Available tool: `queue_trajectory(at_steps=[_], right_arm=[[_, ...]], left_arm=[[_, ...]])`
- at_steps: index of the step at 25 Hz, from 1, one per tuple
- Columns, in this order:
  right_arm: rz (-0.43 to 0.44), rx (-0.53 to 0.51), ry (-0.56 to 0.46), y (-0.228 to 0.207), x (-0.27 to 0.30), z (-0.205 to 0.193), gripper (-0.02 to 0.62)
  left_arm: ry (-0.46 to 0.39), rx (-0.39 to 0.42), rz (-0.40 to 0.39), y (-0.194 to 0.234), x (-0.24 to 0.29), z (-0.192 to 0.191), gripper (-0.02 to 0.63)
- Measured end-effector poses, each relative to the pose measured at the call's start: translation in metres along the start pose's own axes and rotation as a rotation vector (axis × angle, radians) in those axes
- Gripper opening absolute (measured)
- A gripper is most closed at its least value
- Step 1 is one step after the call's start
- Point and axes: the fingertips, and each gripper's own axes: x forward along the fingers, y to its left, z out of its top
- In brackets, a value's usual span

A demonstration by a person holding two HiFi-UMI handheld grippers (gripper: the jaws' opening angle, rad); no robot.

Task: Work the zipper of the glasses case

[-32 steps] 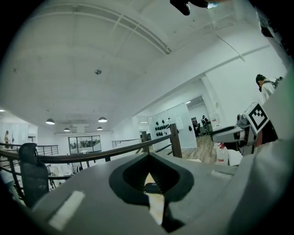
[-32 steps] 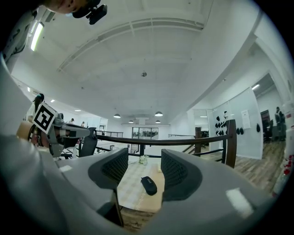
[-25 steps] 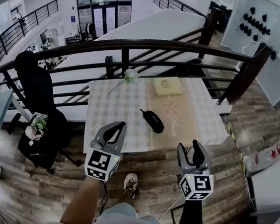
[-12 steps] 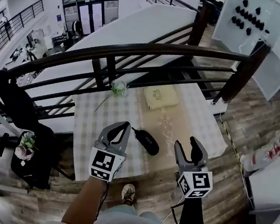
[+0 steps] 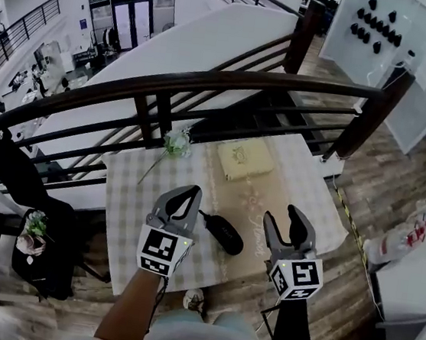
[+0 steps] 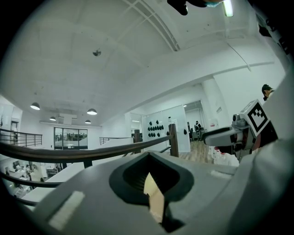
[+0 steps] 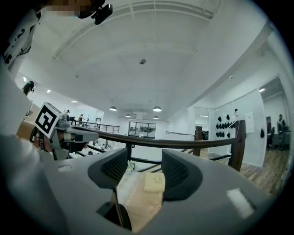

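The black glasses case [image 5: 223,233] lies zipped on the beige runner [image 5: 254,201] of a checked table [image 5: 129,194], near its front edge. My left gripper [image 5: 188,194] hovers just left of the case with its jaws together and nothing in them; in its own view the left gripper [image 6: 150,186] shows only a thin slit. My right gripper [image 5: 281,215] hovers right of the case, apart from it, jaws open and empty. In the right gripper view the right gripper [image 7: 142,172] frames the runner between its jaws.
A folded yellow cloth [image 5: 244,158] lies at the back of the runner and a flower sprig [image 5: 175,145] at the table's far left. A dark curved railing [image 5: 208,88] runs behind the table. A black chair [image 5: 12,172] stands to the left.
The person has stepped towards the table: both grippers now hang over its front edge on either side of the case, which is closer. Jaw states are unchanged.
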Motion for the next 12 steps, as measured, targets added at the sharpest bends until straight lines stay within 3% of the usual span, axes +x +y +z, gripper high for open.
queue_trajectory(at_steps=[12], right_arm=[[0.039, 0.020, 0.003, -0.004, 0.036, -0.004, 0.259]], left_arm=[[0.017, -0.001, 0.042, 0.019, 0.020, -0.009, 0.009]])
